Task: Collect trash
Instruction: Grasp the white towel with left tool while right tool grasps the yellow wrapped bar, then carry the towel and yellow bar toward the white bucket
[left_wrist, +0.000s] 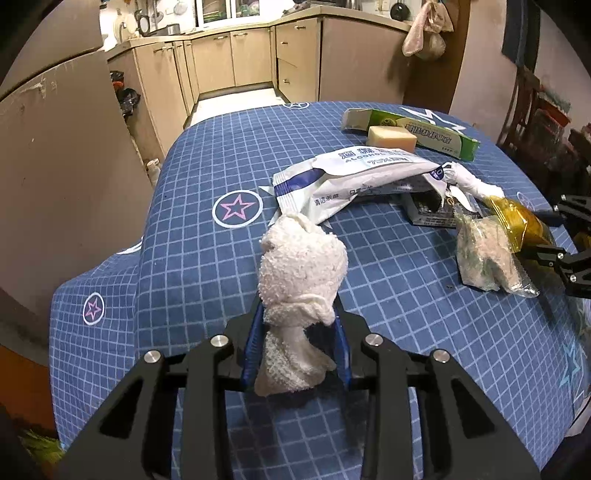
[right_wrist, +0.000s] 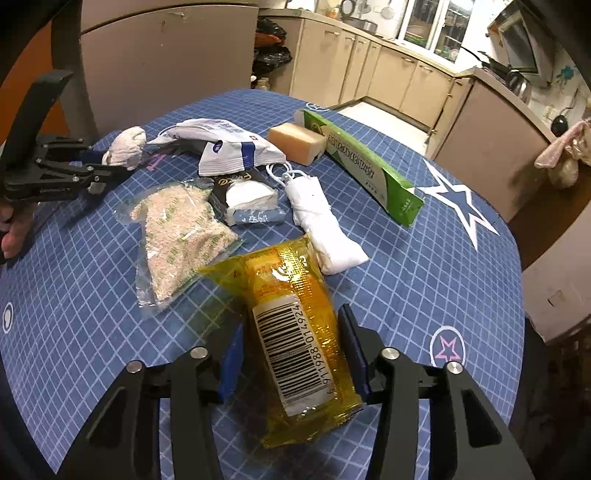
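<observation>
- Crumpled white tissue wad (left_wrist: 301, 273): near edge of the table, pinched at its waist by the left gripper (left_wrist: 300, 325); blue pads pressed into both sides. Soft, compressible; judged secure only if the squeeze is kept while lifting.
- Yellow wrapper (right_wrist: 295, 332), barcode up: lies at the near right of the table, flanked by the right gripper (right_wrist: 291, 350); jaws narrowed onto its sides, film buckling. Slippery film; a straight, slow lift seems best.
- Clear bag of crumbs (right_wrist: 177, 240): just beside the yellow wrapper, its corner under it; may drag along, so lift clear of it.
- Remaining litter: white wipes packet (left_wrist: 354, 177), folded white cloth (right_wrist: 321, 221), green box (right_wrist: 362, 158), tan block (right_wrist: 297, 142), all on the blue checked tablecloth (right_wrist: 424, 280).
- No bin visible; destination cannot be told.
</observation>
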